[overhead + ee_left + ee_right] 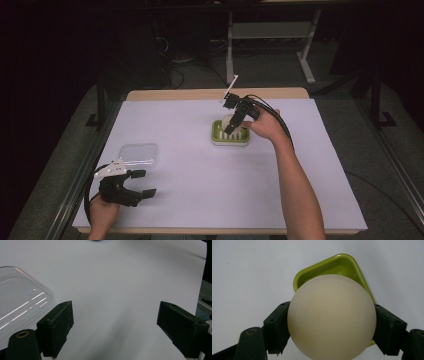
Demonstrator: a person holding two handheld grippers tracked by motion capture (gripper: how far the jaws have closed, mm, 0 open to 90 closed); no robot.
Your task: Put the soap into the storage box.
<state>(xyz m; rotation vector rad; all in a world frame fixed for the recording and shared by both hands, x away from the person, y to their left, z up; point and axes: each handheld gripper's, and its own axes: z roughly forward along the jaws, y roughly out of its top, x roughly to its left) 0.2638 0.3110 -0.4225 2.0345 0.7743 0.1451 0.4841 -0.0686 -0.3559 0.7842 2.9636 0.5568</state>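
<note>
Right gripper view: right claw [332, 326] clamps cream ball [332, 315] above green tray [332, 263].

1 ball [332, 315], 1 green tray [216, 135], 1 clear lid [138, 154]

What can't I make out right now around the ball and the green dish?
- Inside of the green dish: right gripper view, the cream ball covers most of it.
- Whether the ball rests on the dish or hangs above: high view, too small, right gripper in front.
- Clear lid: left gripper view, cut by the left edge.
</note>
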